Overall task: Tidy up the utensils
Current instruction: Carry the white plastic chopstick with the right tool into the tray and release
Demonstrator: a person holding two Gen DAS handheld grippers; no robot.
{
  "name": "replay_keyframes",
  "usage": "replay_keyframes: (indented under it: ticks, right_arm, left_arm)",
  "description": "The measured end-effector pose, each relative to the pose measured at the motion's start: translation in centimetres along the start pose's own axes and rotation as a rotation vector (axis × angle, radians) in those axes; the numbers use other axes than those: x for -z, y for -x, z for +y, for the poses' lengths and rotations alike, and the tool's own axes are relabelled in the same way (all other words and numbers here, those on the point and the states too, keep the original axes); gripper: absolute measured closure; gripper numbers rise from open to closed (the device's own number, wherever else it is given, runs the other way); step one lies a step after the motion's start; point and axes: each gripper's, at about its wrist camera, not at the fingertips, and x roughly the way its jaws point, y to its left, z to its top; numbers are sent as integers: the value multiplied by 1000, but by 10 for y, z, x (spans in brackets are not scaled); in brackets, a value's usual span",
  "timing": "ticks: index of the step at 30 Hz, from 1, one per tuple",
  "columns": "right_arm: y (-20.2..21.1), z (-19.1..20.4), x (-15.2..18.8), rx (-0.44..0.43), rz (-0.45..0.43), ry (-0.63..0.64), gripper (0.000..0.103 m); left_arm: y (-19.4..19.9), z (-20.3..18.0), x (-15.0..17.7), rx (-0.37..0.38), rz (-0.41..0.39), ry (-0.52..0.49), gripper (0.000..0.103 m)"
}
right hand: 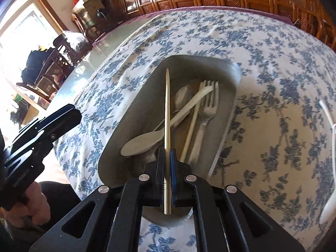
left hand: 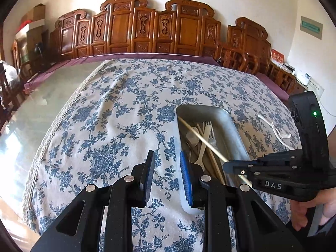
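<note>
A grey metal tray (right hand: 227,113) (left hand: 231,126) on the floral cloth holds a pale spoon (right hand: 145,141), a fork (right hand: 208,109), a knife and a chopstick. My right gripper (right hand: 167,155) (left hand: 227,167) is shut on a cream chopstick (right hand: 167,115) (left hand: 201,139) and holds it over the tray, tip pointing away. My left gripper (left hand: 167,159) is open and empty, just left of the tray's near end; it shows at the left in the right wrist view (right hand: 69,113). A white plastic fork (left hand: 277,132) lies on the cloth right of the tray.
A white utensil (right hand: 330,147) lies at the right edge of the right wrist view. The blue floral cloth (left hand: 126,105) covers part of a glass-topped table (left hand: 42,105). Carved wooden chairs (left hand: 147,27) line the far side.
</note>
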Motion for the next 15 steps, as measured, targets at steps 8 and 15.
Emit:
replay_keyframes:
  ticks: [8, 15]
  right_arm:
    - [-4, 2, 0, -39, 8, 12, 93]
    - [9, -8, -1, -54, -20, 10, 93]
  left_arm:
    - [-2, -1, 1, 2, 7, 0, 80]
    - [-4, -7, 1, 22, 6, 4, 74]
